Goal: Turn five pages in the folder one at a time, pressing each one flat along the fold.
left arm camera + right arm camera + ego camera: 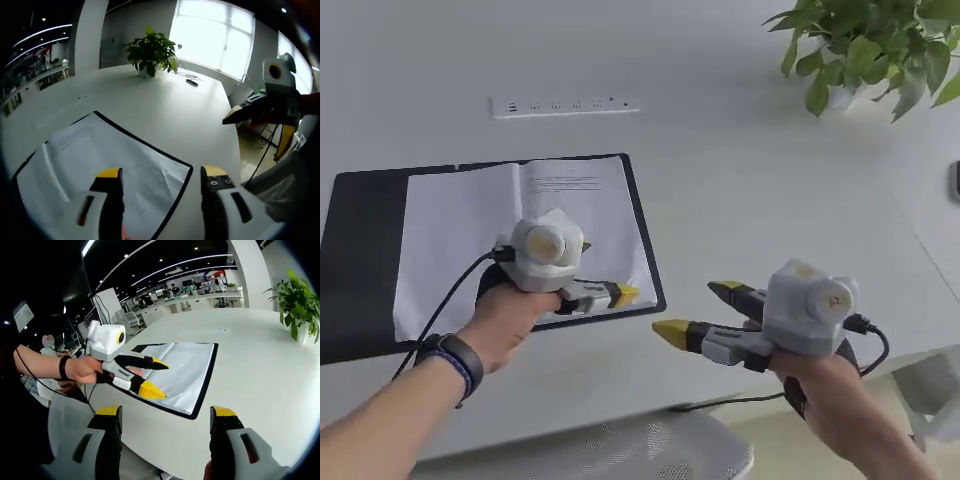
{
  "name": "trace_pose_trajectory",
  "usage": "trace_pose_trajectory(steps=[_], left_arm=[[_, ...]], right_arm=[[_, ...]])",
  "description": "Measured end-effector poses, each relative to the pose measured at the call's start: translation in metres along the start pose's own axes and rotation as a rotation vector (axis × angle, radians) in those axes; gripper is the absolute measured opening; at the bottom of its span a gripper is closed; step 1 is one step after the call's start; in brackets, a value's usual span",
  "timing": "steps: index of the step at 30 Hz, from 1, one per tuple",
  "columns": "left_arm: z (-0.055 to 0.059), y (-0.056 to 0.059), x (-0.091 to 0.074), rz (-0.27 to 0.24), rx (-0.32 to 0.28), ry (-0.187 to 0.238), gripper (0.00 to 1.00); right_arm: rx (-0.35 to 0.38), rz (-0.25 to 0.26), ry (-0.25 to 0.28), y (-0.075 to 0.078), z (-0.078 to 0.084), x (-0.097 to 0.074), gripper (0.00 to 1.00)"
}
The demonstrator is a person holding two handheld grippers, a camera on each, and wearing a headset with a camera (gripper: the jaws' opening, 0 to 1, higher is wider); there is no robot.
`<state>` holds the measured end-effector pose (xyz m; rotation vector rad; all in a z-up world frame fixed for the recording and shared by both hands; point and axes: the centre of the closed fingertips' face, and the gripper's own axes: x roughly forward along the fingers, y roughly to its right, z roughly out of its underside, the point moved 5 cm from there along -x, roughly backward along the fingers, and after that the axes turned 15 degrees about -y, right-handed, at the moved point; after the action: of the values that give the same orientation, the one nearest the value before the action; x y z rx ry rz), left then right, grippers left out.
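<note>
An open folder (pixel 470 215) with a black cover and white printed pages lies flat on the white table, left of centre. My left gripper (pixel 620 293) hovers over the folder's lower right corner, open with nothing between its yellow-tipped jaws. In the left gripper view the left gripper (pixel 162 172) stands over the right-hand page (pixel 100 155). My right gripper (pixel 698 310) is open and holds nothing. It hangs over bare table just right of the folder and points left. In the right gripper view the right gripper (pixel 166 411) faces the folder (pixel 185 365) and the left gripper (pixel 156 378).
A white power strip (pixel 565 105) lies on the table behind the folder. A potted plant (pixel 865 45) stands at the far right corner. A small dark object (pixel 956 180) sits at the right edge. A chair (pixel 650 450) is below the near table edge.
</note>
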<state>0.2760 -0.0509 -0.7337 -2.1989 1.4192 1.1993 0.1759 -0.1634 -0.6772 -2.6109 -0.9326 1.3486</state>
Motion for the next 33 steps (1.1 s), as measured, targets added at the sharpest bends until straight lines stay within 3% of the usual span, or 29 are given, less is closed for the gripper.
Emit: trace_pose_trajectory(steps=[4,11,13,17,20,33], left_arm=[[0.004,0.001,0.019,-0.005,-0.008,-0.027,0.61],[0.006,0.001,0.035,-0.036,-0.023,-0.055,0.6],[0.011,-0.002,0.041,-0.059,-0.025,-0.084,0.59],[0.009,-0.004,0.044,-0.096,-0.01,-0.07,0.57],[0.011,-0.004,0.045,-0.149,0.058,-0.08,0.54],[0.01,-0.007,0.042,-0.138,0.043,-0.073,0.48]], right_arm=[[0.009,-0.006,0.0,0.001,0.001,-0.001,0.7],[0.023,-0.017,0.004,0.006,0.002,-0.002,0.7],[0.026,-0.019,0.001,0.008,0.003,-0.001,0.69],[0.024,-0.02,-0.006,0.011,0.004,0.0,0.68],[0.031,-0.023,-0.001,0.013,0.003,0.0,0.68],[0.055,-0.043,0.004,0.02,-0.003,0.011,0.65]])
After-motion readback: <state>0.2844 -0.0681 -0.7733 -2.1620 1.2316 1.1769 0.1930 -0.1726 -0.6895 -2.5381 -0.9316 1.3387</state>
